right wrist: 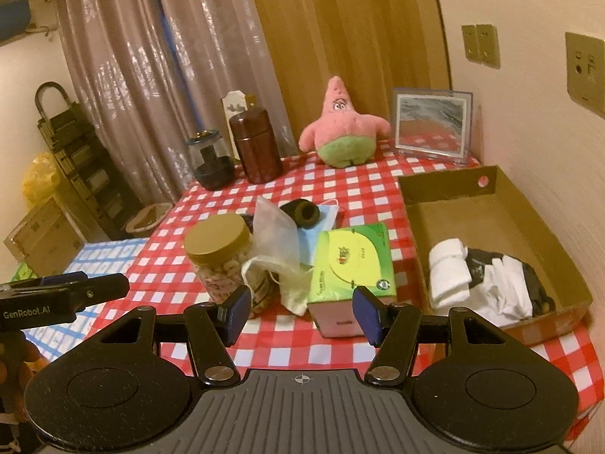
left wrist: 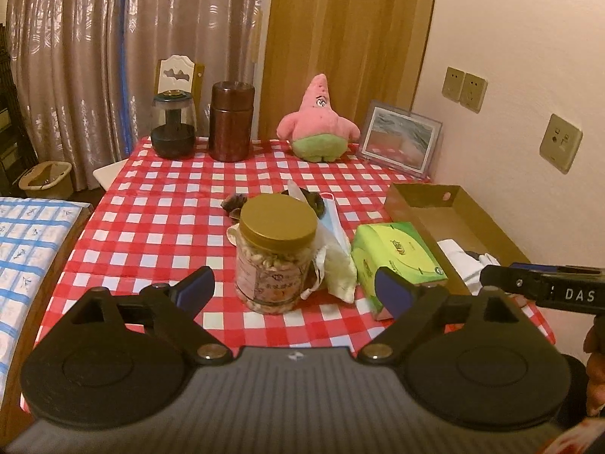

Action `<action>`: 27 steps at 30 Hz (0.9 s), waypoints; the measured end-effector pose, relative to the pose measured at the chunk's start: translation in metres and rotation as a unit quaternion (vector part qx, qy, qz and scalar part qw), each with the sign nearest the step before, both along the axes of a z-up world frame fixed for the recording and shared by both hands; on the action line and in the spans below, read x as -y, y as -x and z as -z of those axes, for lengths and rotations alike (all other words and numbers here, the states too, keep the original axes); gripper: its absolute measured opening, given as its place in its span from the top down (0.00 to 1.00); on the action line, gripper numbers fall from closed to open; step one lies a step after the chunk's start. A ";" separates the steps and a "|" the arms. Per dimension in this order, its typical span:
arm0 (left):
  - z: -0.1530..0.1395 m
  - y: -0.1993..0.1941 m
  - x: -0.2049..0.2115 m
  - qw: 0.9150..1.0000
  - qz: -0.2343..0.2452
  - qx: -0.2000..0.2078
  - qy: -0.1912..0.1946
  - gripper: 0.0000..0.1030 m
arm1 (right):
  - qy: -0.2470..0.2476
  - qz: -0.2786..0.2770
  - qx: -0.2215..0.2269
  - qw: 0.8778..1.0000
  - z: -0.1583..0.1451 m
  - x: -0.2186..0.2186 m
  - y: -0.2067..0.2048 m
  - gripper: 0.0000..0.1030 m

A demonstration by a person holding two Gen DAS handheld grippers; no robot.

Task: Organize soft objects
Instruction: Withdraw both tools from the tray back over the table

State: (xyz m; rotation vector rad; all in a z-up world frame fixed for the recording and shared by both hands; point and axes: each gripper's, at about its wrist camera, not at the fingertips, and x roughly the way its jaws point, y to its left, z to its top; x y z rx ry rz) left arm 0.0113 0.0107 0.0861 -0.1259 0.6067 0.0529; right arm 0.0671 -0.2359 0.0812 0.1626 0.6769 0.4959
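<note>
While both tools hang above the near edge of the surface point(left wrist: 159, 204), which wears a red and white checked cloth, neither one holds anything. The left tool point(left wrist: 295, 291) has its blue pads spread wide, with only air between them, and the nut jar point(left wrist: 276, 253) with the gold lid stands past them. The right tool point(right wrist: 298, 314) has its pads partly apart, also with nothing between them, and the green tissue box point(right wrist: 353, 265) sits just past them. In the middle of the surface lies a small heap of soft things, touching one another: a blue face mask point(right wrist: 327, 213), a black rolled sock point(right wrist: 300, 213), a clear thin bag point(right wrist: 274, 234) and a pale cloth pouch point(right wrist: 291, 283) with strings. The jar stands at the left of this heap and the tissue box at its right. On the right side of the surface, next to the wall, sits a flat cardboard box point(right wrist: 446, 185). Inside it, at the near end, lie a rolled white cloth point(right wrist: 450, 268) and some white and black soft things point(right wrist: 506, 283) bunched up beside it. At the far edge sits a pink star plush toy point(right wrist: 344, 125) with green shorts, well apart from the heap. A picture frame point(right wrist: 433, 125) leans to its right, and a brown tin point(right wrist: 257, 147) and a dark glass jar point(right wrist: 211, 162) stand to its left. Curtains point(right wrist: 151, 75) hang behind.
</note>
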 end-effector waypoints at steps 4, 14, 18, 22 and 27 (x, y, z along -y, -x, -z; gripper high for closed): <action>-0.002 -0.004 -0.004 1.000 0.007 0.000 0.002 0.12 | 0.008 -0.007 0.007 1.000 -0.003 -0.008 -0.006 0.42; 0.001 -0.024 -0.026 1.000 0.008 -0.002 0.003 0.12 | 0.048 -0.046 0.031 0.997 -0.003 -0.035 -0.027 0.42; 0.002 -0.035 -0.038 1.000 0.003 0.002 -0.011 0.12 | 0.062 -0.070 0.041 0.995 0.006 -0.047 -0.038 0.42; 0.001 -0.049 -0.050 1.000 -0.006 0.003 -0.012 0.12 | 0.083 -0.097 0.048 0.991 0.019 -0.060 -0.050 0.42; 0.006 -0.072 -0.067 1.000 -0.014 -0.002 -0.003 0.12 | 0.114 -0.125 0.057 0.984 0.039 -0.079 -0.063 0.42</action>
